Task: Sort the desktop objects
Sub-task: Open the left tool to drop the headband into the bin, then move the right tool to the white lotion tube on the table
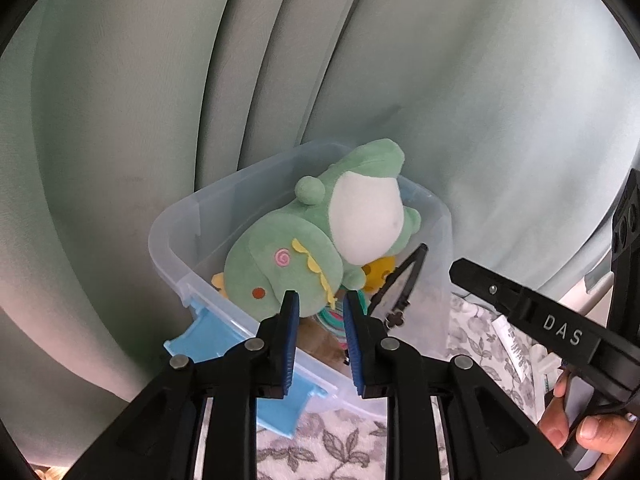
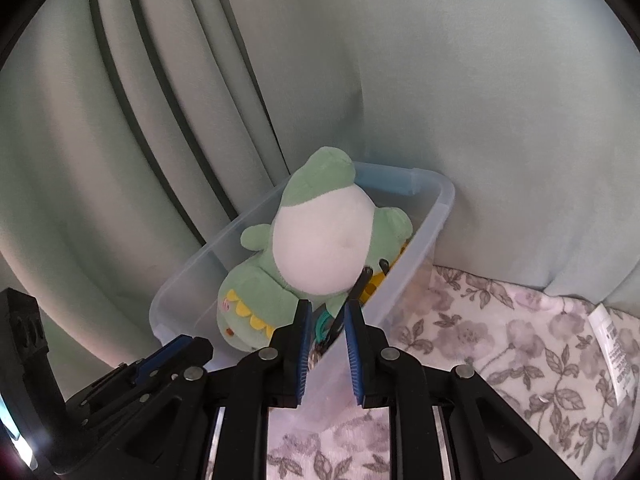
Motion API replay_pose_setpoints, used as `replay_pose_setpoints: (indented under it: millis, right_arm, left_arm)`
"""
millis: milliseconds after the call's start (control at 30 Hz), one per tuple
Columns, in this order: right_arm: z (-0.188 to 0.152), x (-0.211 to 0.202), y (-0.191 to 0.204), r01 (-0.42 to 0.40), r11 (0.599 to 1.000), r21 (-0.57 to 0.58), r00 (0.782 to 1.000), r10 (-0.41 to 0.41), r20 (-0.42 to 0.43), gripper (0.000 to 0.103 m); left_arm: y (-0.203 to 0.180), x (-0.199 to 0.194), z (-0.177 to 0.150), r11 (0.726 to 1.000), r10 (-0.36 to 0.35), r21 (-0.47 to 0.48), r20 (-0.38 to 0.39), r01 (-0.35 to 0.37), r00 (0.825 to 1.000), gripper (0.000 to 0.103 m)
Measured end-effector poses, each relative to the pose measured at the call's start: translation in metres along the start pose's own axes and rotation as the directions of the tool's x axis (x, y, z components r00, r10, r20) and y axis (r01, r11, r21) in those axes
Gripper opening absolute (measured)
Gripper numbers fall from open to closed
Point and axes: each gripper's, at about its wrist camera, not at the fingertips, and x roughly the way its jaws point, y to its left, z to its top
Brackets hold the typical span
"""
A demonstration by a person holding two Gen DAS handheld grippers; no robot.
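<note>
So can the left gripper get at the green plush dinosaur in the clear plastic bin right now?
Probably yes. The left gripper is open and empty, just in front of the green plush dinosaur, which rises above the clear plastic bin rim with nothing covering it.

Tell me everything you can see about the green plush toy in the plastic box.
The green plush toy is a soft, fuzzy dinosaur-like animal with a large white belly, yellow felt spikes, a pink spiral cheek and an orange spot. It lies tilted, head down toward the cameras, tail end sticking above the rim of the clear plastic box. It rests on other small items, including something yellow. Neither gripper touches it.
</note>
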Motion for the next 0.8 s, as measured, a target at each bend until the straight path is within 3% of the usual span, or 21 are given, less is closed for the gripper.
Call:
replay_pose_setpoints:
  millis: [133,367,433,533,633,800]
  right_arm:
    - [-0.009,-0.013,-0.002,0.008,1.000,0.008,1.000,-0.008,-0.008,0.019]
    - [-0.027,-0.034,-0.004,0.011,1.000,0.011,1.000,-0.011,-0.011,0.022]
    - [-0.032,-0.039,-0.005,0.011,1.000,0.011,1.000,-0.011,-0.010,0.025]
    - [-0.039,-0.049,-0.007,0.013,1.000,0.012,1.000,-0.013,-0.008,0.038]
    - [-0.046,-0.059,-0.008,0.018,1.000,0.019,1.000,-0.018,-0.002,0.041]
    - [-0.056,-0.074,-0.012,0.021,0.999,0.033,1.000,-0.021,0.011,0.051]
  left_arm:
    - [-0.023,-0.006,-0.006,1.000,-0.006,0.009,0.005,0.006,1.000,0.037]
    - [-0.058,-0.028,-0.016,0.999,-0.020,0.038,0.007,0.020,1.000,0.039]
    - [-0.063,-0.036,-0.019,0.999,-0.022,0.043,0.006,0.022,1.000,0.047]
    - [-0.074,-0.045,-0.024,0.999,-0.026,0.047,0.011,0.025,1.000,0.049]
    - [-0.084,-0.051,-0.030,0.999,-0.017,0.049,0.005,0.016,1.000,0.055]
    - [-0.103,-0.048,-0.042,0.999,-0.030,0.036,-0.013,0.030,0.999,0.056]
